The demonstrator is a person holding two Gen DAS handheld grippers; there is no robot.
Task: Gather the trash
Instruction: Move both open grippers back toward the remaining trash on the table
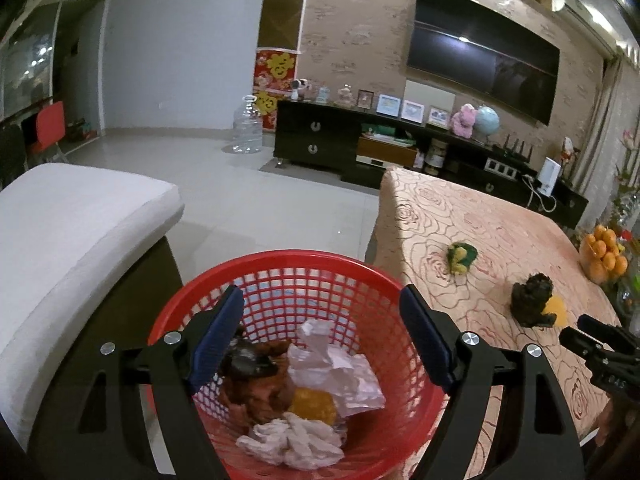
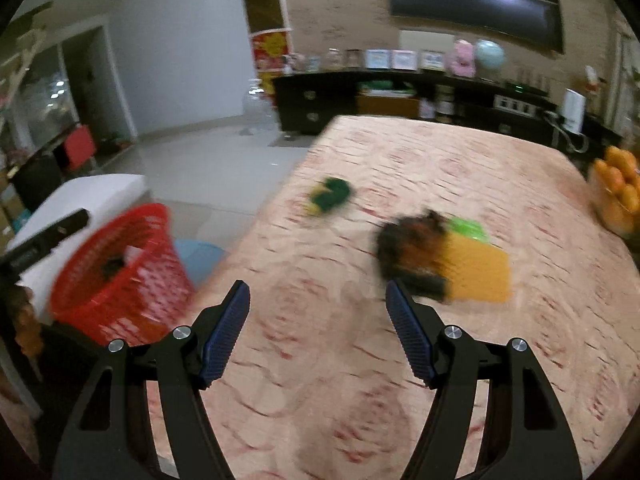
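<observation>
Where the table (image 2: 440,360) ends (left), red basket (image 2: 120,280) stands.

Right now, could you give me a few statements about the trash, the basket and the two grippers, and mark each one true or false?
1. The red basket already holds crumpled paper. True.
2. The right gripper is shut on the dark wrapper. False: its jaws stand open and empty, with the dark wrapper lying on the tablecloth ahead of it.
3. A green and yellow scrap lies on the tablecloth. True.
4. The left gripper grips the basket's rim. False: it is open above the basket.
5. The basket stands on the table. False: it is beside the table's edge.
</observation>
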